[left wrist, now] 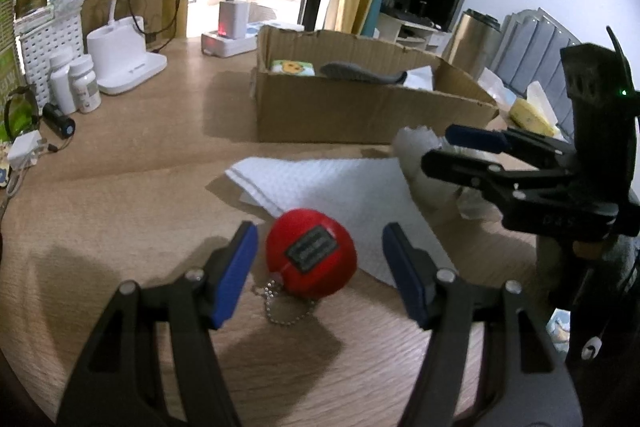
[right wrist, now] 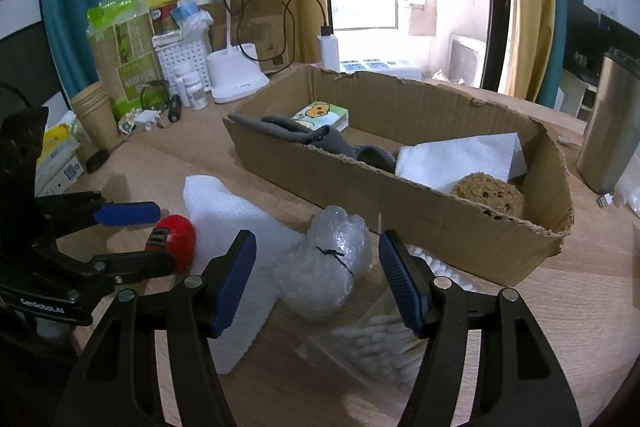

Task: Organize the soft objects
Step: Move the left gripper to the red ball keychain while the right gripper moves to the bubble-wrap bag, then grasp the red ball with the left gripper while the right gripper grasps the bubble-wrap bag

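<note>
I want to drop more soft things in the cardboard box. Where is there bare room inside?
Bare floor shows mid cardboard box, between the picture packet and folded white sheet. The near side is crowded: grey cloth, brown sponge.

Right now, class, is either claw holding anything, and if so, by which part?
Nothing is held. The left claw is open around the red ball without closing on it; the right claw is open before the bubble wrap bundle.

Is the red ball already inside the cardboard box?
No. The red ball lies on the table between the open fingers of the left gripper, in front of the cardboard box.
</note>
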A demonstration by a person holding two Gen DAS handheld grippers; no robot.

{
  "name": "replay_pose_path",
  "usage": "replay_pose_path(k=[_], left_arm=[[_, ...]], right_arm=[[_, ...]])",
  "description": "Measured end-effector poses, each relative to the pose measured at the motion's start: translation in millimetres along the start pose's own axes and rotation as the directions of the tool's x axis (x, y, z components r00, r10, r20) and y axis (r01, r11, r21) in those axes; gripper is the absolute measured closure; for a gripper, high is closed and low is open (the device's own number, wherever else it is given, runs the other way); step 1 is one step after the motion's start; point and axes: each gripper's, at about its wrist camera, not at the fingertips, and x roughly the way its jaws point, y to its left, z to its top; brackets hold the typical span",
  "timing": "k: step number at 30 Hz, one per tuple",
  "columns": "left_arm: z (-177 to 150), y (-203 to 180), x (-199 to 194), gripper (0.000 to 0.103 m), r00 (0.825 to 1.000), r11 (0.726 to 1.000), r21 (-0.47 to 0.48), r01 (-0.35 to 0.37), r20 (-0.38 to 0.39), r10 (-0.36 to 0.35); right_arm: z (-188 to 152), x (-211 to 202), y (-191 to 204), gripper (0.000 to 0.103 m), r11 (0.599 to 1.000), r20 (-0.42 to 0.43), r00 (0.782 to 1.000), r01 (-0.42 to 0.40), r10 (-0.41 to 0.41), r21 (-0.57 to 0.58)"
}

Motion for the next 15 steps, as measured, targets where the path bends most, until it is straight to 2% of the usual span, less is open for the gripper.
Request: replay_pose_path(k=[4, 5, 8, 9, 15], left_arm=[[-0.6, -2.3, 0.2, 0.038, 1.0, 1.0, 0.016, 0.004, -0.003, -0.004], [-0.8, -3.0, 0.8, 0.045, 1.0, 1.0, 0.02, 0.004, -0.007, -0.003], [-0.6, -3.6, 3.0, 0.051, 1.0, 1.0, 0.026, 0.0, -0.017, 0.001], [-0.6, -4.0, 3.3, 0.056, 1.0, 1.0, 0.031, -0.002, -0.02, 0.002], [-1.8, -4.4, 3.7, 0.058, 1.0, 0.999, 0.044, -0.009, -0.019, 0.01]], right_arm=[[-0.8, 4.1, 3.9, 0.037, 0.999, -0.008, 1.0, 0.025, -0.025, -0.029], [-0.9, 4.9, 4.4, 0.037, 0.999, -0.01, 1.0, 0.026, -0.027, -0.032], [-0.7, 7.5, 4.7, 0.041, 0.999, -0.019, 0.999, 0.029, -0.029, -0.036], [-0.5, 7.8, 4.5, 0.042, 0.999, -0.02, 0.999, 0.028, -0.028, -0.036], [-0.5, 9.9, 4.8, 0.055, 0.999, -0.031, 0.999, 0.028, -0.029, -0.036]])
